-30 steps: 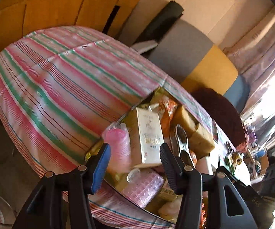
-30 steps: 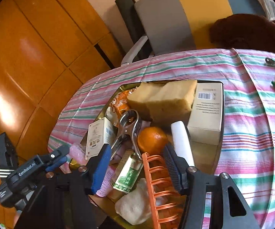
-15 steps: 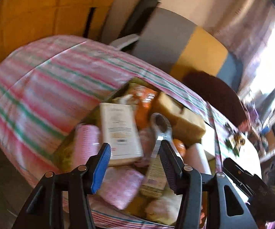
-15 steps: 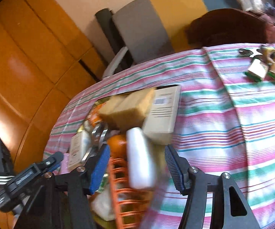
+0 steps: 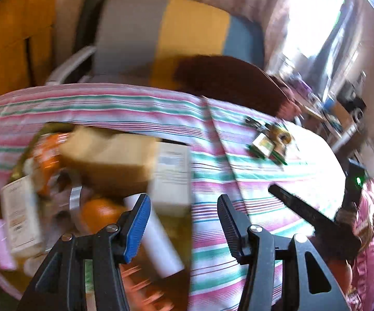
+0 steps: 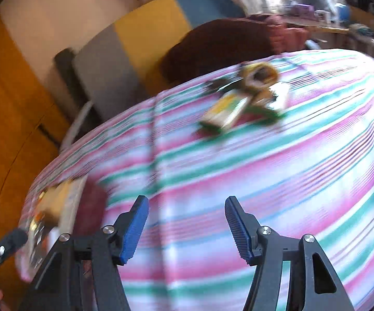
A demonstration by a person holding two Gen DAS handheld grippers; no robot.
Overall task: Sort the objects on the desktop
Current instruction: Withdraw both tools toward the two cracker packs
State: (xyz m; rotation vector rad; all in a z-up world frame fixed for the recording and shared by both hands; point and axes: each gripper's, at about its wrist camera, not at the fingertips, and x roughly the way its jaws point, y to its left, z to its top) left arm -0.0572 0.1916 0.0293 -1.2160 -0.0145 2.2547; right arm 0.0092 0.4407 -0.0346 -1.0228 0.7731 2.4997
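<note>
My left gripper point(image 5: 184, 220) is open and empty above the right end of a tray point(image 5: 179, 217) packed with objects: a tan sponge block point(image 5: 114, 155), a white box point(image 5: 171, 176), an orange point(image 5: 98, 212), a white roll point(image 5: 158, 243) and a white carton point(image 5: 21, 215). My right gripper point(image 6: 187, 223) is open and empty over the bare striped tablecloth point(image 6: 239, 176). A small pile of loose items point(image 6: 244, 98), a tape roll and small packets, lies on the cloth ahead of it; it also shows in the left wrist view point(image 5: 270, 140). Both views are motion-blurred.
A grey, yellow and blue chair point(image 5: 166, 33) stands behind the table with a dark brown cushion point(image 5: 228, 80) on it. The right gripper's body point(image 5: 314, 220) shows at the right of the left wrist view. Wooden panels point(image 6: 8, 108) line the left wall.
Both grippers have swung to the right. The left now looks over the tray's right end; the right has left the tray and faces the loose pile. Both stay open.
</note>
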